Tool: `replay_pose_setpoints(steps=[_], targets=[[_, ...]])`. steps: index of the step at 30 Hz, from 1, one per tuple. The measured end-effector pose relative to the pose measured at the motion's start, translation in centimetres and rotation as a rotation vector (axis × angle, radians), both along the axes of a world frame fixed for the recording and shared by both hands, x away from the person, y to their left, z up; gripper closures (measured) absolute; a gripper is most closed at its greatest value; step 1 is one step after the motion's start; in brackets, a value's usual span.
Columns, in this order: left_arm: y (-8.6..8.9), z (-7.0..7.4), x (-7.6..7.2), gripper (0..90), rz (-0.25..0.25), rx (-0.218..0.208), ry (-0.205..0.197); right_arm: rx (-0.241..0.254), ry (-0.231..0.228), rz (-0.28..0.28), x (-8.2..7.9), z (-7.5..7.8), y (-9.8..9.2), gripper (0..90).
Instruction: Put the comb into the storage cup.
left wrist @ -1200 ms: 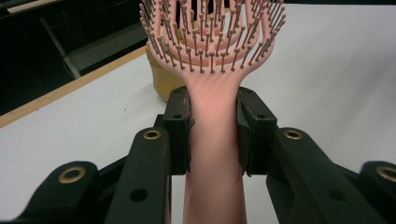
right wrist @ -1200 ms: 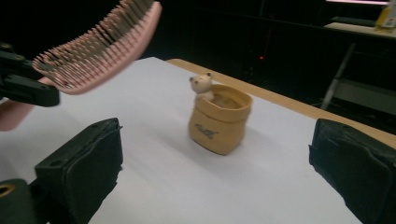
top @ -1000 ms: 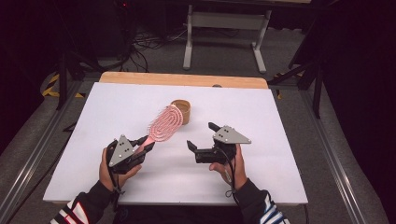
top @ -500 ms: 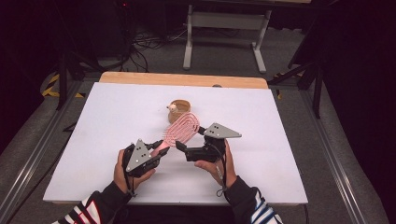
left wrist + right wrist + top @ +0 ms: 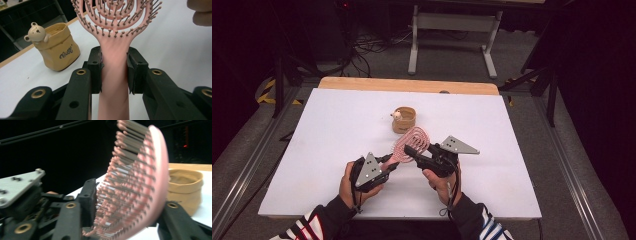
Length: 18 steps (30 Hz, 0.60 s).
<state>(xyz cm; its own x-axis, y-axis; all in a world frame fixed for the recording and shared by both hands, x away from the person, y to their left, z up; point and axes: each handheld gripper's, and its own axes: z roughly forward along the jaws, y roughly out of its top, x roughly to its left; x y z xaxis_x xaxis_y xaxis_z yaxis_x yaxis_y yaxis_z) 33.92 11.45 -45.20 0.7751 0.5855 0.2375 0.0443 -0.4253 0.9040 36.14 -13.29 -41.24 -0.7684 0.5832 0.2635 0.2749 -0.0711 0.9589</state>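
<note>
A pink hairbrush [image 5: 414, 140] is held off the white table between both grippers. My left gripper [image 5: 391, 164] is shut on its handle [image 5: 114, 75], with one black pad pressing each side. My right gripper [image 5: 412, 151] has just been closing, and the brush head [image 5: 150, 170] is between its jaws. One pad meets the bristles and the other the smooth back. A tan fabric pouch [image 5: 404, 120] with a small bear figure [image 5: 37, 31] on its rim stands upright just behind the brush.
The white table top [image 5: 312, 150] has a wooden strip [image 5: 407, 85] along its far edge. Beyond it are a metal stand [image 5: 452, 30] and cables on the floor. The left gripper's grey plate [image 5: 17, 185] appears close by in the right gripper view.
My left gripper carried the brush right, toward the right gripper. The brush head came between the right jaws, and they closed onto it.
</note>
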Motion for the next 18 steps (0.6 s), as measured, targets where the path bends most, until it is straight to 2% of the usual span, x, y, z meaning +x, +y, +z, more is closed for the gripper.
replay_pose_setpoints(steps=[4,14,18], targets=[[0.0,-0.1,0.1,69.3,-0.011,0.012,0.0,0.029,-0.005,0.034,-0.4,-0.1,-0.1,61.1],[0.4,-0.1,0.2,64.6,-0.015,-0.004,-0.005,0.0,-0.051,0.033,-1.2,0.3,0.2,63.1],[0.6,0.0,0.3,55.6,0.001,-0.016,-0.002,-0.025,-0.097,0.025,-1.6,0.7,0.1,63.2]])
